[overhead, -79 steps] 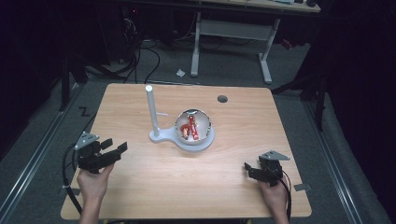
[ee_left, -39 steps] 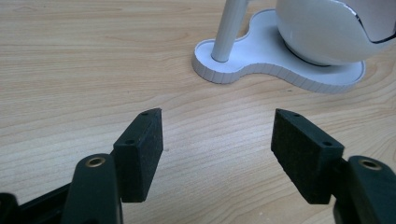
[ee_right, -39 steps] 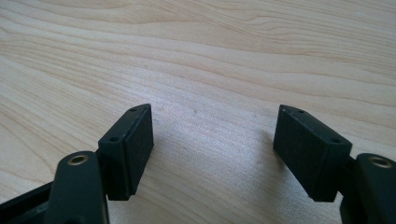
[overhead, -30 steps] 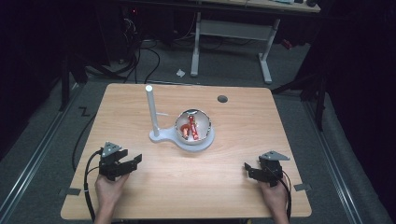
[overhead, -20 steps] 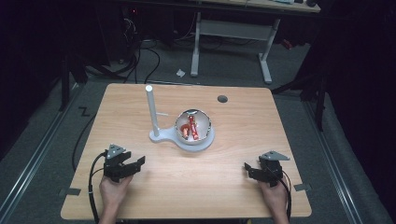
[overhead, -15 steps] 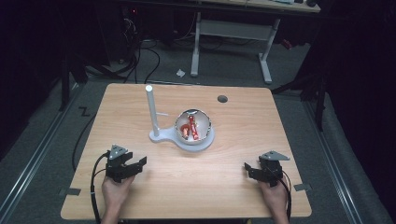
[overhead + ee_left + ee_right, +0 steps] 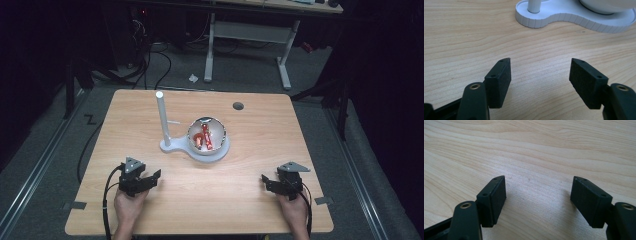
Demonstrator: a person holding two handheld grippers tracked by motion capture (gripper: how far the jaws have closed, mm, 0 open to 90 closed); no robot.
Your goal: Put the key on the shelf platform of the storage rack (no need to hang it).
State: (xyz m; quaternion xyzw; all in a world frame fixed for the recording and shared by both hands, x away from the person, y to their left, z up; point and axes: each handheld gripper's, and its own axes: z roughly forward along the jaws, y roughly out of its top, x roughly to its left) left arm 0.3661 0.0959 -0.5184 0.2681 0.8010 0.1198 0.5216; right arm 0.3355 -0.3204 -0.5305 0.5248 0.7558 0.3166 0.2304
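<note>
Left gripper [image 7: 150, 178] low over the near left part of the wooden table [image 7: 260, 130], held from behind by a hand [image 7: 129, 207], jaws spread apart with nothing between them but bare wood. In the left gripper view [image 7: 540, 75], same gap, pads clear of everything, aimed toward the white stand [image 7: 574, 18] a little way ahead. Right gripper [image 7: 266, 181] at the near right part of the table, likewise gripped by a hand [image 7: 294, 212], jaws wide and empty; in the right gripper view [image 7: 539, 195], plain wood grain between and beyond the pads. Near the middle of the table, white stand [image 7: 196, 148] with an upright post [image 7: 162, 120] on its left end and a round bowl [image 7: 219, 131] on its right end. Inside the bowl, red pieces [image 7: 205, 138], too small to make out further. Both grippers well apart from the stand, left one nearer to it. Small round hole [image 7: 238, 106] in the tabletop farther back.
</note>
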